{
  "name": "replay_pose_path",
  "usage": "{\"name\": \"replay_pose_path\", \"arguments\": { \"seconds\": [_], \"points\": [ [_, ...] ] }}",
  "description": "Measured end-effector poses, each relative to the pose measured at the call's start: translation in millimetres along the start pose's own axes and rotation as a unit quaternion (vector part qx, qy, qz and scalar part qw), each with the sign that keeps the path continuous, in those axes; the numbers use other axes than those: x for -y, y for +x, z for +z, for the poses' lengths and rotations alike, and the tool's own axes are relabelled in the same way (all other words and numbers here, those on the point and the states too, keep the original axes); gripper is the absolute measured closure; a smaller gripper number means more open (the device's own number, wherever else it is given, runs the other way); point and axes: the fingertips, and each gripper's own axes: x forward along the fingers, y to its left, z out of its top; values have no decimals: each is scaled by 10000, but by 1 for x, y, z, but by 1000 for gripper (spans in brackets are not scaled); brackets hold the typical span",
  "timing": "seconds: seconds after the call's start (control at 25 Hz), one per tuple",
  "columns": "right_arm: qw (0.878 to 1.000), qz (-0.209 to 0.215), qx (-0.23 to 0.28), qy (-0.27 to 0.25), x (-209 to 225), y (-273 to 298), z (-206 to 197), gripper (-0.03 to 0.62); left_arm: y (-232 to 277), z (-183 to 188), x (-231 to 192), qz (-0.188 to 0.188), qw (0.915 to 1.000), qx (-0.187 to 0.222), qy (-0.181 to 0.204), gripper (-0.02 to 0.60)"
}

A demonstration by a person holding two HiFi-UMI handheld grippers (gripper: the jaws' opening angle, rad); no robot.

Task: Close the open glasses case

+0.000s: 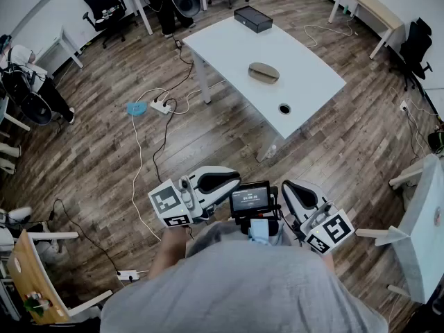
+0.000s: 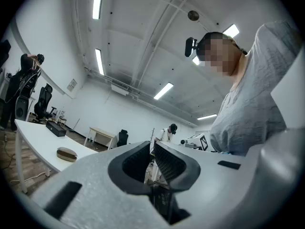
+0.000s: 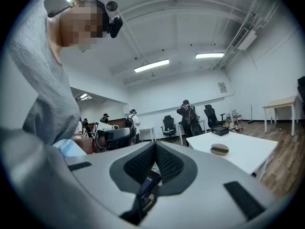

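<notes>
The glasses case (image 1: 263, 72) is a brown oval lying in the middle of the white table (image 1: 229, 40), well ahead of me. It also shows small in the left gripper view (image 2: 66, 153) and the right gripper view (image 3: 219, 149). Its lid looks lowered; I cannot tell whether it is fully closed. Both grippers are held close to my chest, far from the table. The left gripper (image 1: 216, 182) (image 2: 151, 145) has its jaws together with nothing in them. The right gripper (image 1: 297, 191) (image 3: 155, 145) is likewise shut and empty.
A black box (image 1: 252, 18) sits at the table's far end and a round cable hole (image 1: 284, 108) near its front corner. Cables and a power strip (image 1: 161, 106) lie on the wood floor. Office chairs (image 1: 104, 2), a second desk (image 1: 368, 5) and a white table (image 1: 427, 220) stand around.
</notes>
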Motion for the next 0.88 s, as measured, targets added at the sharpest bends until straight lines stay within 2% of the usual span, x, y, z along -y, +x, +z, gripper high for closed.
{"name": "replay_pose_path", "arguments": {
  "seconds": [0.24, 0.52, 0.88],
  "points": [
    [10000, -10, 35, 44, 0, 4, 2, 563, 0, -1, -3, -47, 10000, -34, 9, 555],
    [9988, 228, 391, 169, -5, 9, 13, 560, 0, -1, -9, -130, 9999, -111, 8, 555],
    [9990, 239, 320, 192, -5, 31, 8, 560, -18, -4, -24, 35, 9998, -192, -63, 555]
  ]
}}
